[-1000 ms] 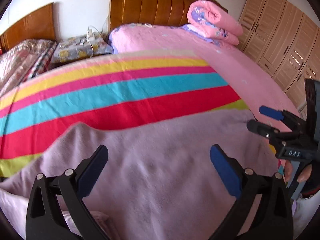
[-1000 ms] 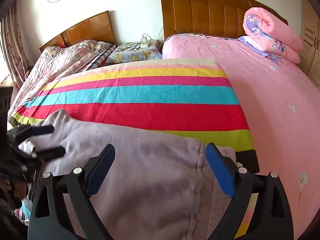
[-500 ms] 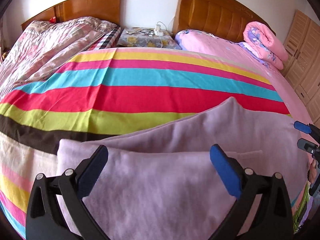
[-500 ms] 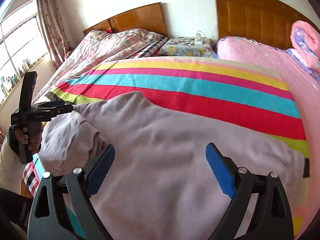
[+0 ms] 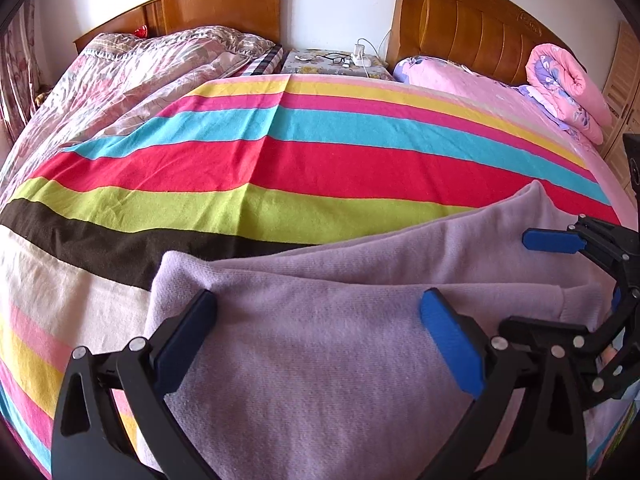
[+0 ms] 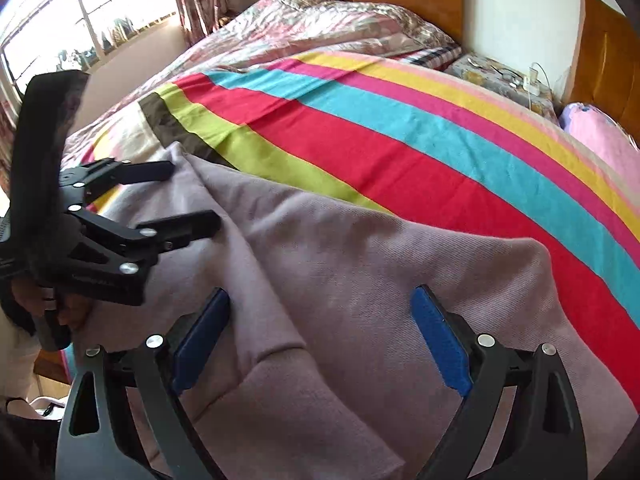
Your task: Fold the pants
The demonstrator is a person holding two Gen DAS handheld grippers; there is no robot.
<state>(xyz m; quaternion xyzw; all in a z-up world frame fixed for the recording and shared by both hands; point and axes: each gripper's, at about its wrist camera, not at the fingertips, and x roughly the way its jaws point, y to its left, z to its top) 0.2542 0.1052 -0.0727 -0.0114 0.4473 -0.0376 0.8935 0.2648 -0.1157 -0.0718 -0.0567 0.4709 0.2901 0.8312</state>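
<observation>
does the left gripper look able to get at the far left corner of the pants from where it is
Probably yes. The left gripper is open over the pants, and the corner lies just ahead with nothing on it. The right gripper is off to the other side.

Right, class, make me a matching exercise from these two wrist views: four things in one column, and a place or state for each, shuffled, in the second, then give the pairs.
Things
1. pants
2. left claw
3. rolled pink quilt
4. nightstand

Place or state
A. between the two wooden headboards
B. open, above the lavender fabric
C. at the head of the pink bed
D. spread on the striped blanket

Pairs: 1-D, 2-B, 3-C, 4-A
</observation>
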